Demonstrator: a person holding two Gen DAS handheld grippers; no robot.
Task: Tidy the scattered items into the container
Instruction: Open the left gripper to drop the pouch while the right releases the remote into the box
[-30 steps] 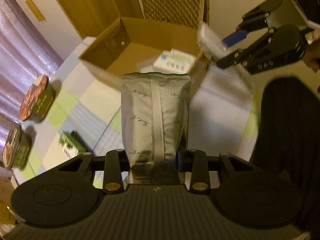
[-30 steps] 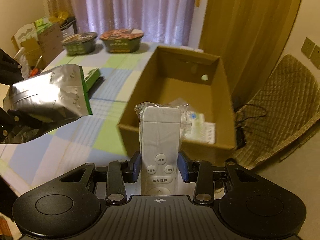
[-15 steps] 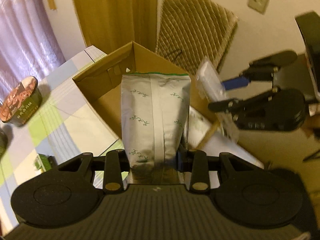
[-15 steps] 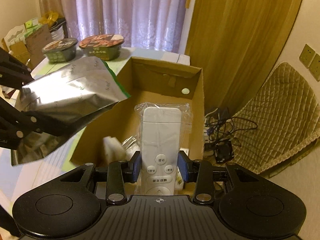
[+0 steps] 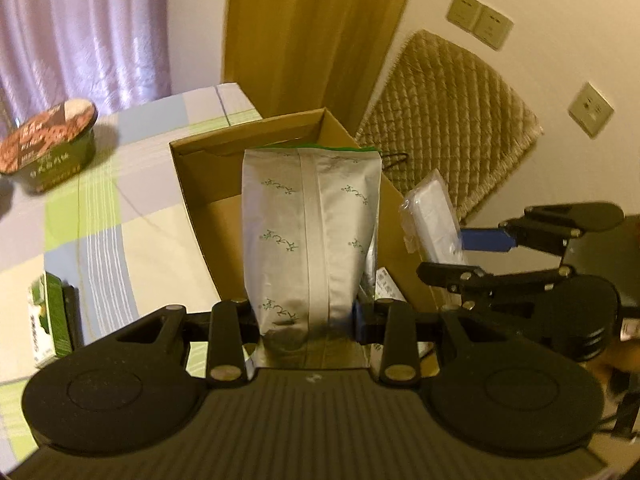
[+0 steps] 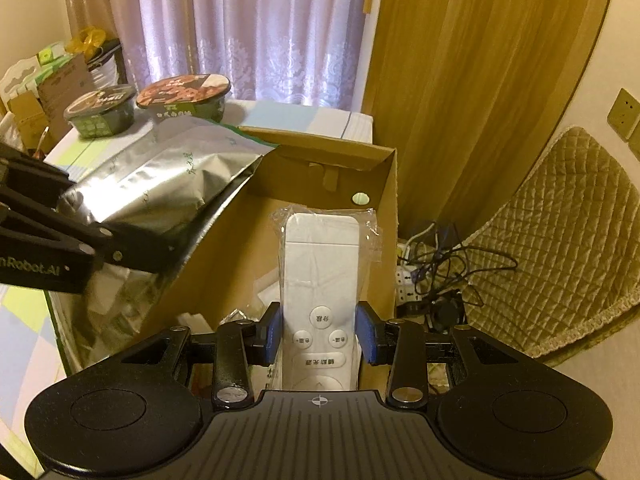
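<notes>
Left wrist view, left gripper (image 5: 306,316) pinching silver pouch (image 5: 310,232) over cardboard box (image 5: 200,184), right gripper (image 6: 320,334) clamping wrapped remote (image 6: 320,276) above it

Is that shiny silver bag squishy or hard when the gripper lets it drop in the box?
Probably squishy: the silver bag shows creases and dents where the left gripper pinches it. It juts out from the grip without drooping, so it seems fairly light and puffy. The foil looks slick, so it may slide once it lands in the cardboard box.

box (image 6: 384,184) mouth: open | over it: pouch (image 6: 168,176), remote (image 6: 320,264)
</notes>
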